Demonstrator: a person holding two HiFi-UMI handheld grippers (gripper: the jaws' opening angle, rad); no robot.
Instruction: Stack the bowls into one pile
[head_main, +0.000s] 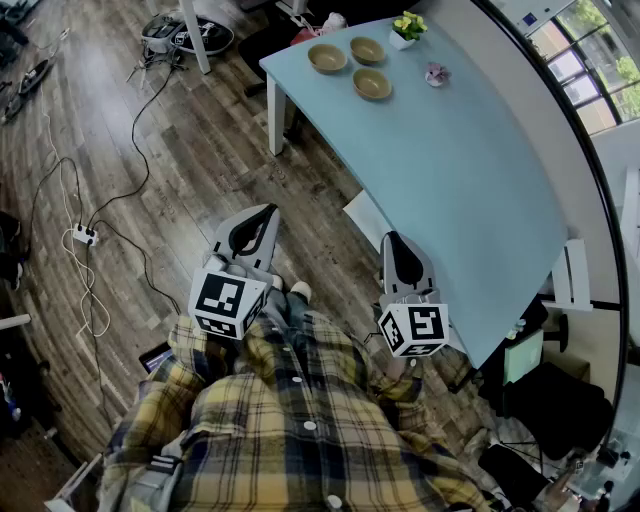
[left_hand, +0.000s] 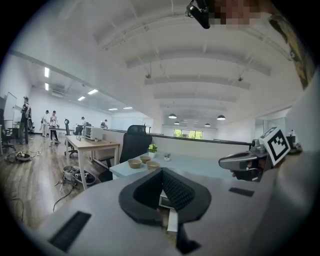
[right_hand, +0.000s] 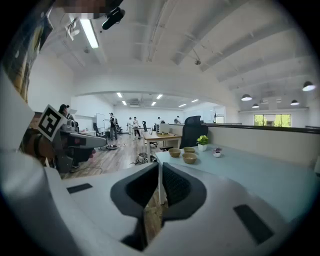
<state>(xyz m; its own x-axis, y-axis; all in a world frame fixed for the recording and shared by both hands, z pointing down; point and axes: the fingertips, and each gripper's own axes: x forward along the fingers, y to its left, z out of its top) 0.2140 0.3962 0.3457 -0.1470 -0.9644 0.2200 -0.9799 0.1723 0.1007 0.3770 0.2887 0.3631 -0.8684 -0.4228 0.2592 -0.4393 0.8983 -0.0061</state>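
Three tan bowls stand apart at the far end of the pale blue table (head_main: 470, 170): one at the left (head_main: 327, 58), one behind (head_main: 367, 49), one nearer (head_main: 372, 83). They show small in the left gripper view (left_hand: 135, 163) and in the right gripper view (right_hand: 189, 158). Both grippers are held close to my body, far short of the bowls. My left gripper (head_main: 258, 222) is shut with nothing in it. My right gripper (head_main: 397, 250), by the table's near edge, is also shut and empty.
A small potted plant (head_main: 407, 27) and a little pink ornament (head_main: 436, 74) sit near the bowls. Cables and a power strip (head_main: 84, 236) lie on the wooden floor at the left. A black office chair (left_hand: 135, 143) stands behind the table; people are far off.
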